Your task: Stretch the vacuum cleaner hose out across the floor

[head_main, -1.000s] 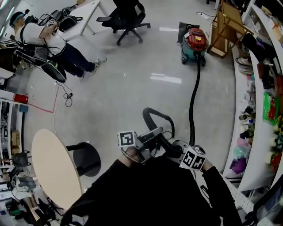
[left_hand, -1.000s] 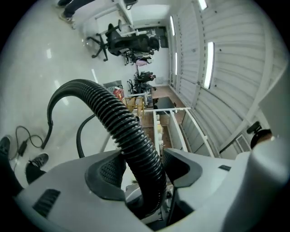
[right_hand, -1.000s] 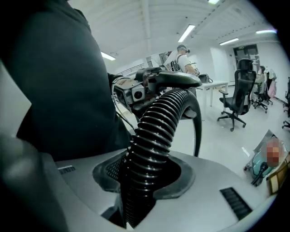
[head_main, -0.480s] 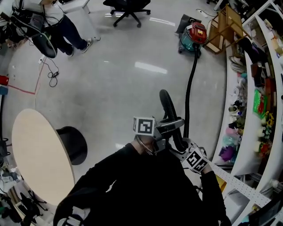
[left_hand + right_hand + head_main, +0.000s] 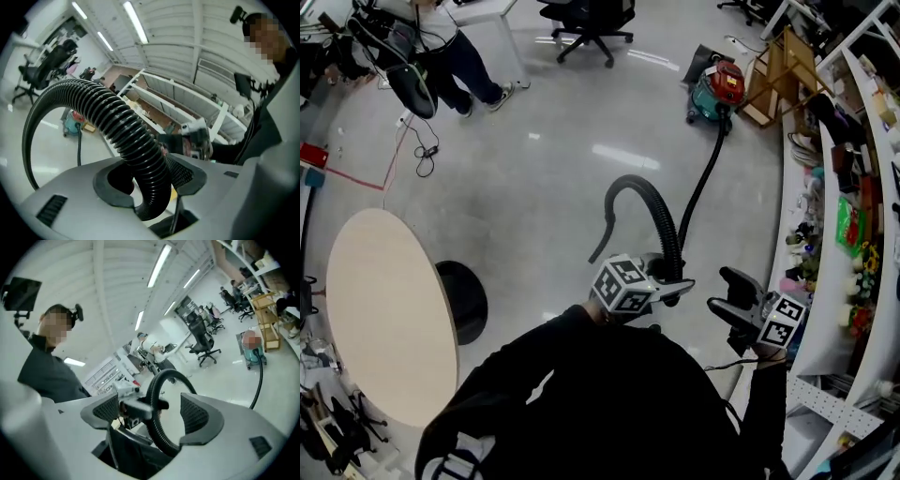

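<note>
Clamping on the ribbed black hose (image 5: 117, 122), my left gripper (image 5: 151, 182) has it running up between the two pads. Those jaws have just been closing further and now press on it from both sides. My right gripper (image 5: 152, 414) has just sprung wide apart and carries nothing. In its own view the hose loop shows in the gap between the pads but lies well beyond them. In the head view this gripper sits off to the lower right, apart from the hose.

From my left grip near the centre of the head view the hose arches upward and curls over to the left. Its free end hangs down near the middle of the frame. The other way it runs in a fairly straight line to the red and teal vacuum cleaner (image 5: 719, 92) at the upper right, beside the wooden rack. So part of the length already lies out across the pale floor (image 5: 544, 187), while the end section is looped in the air.

With one grip only, I judge the ribs could slide through the pads if I pull hard. A tug along the line could also roll or tip the vacuum cleaner towards me instead of straightening the hose. The springy loop may whip sideways towards the round table (image 5: 384, 309) at the left, or kink where it bends sharpest.
</note>
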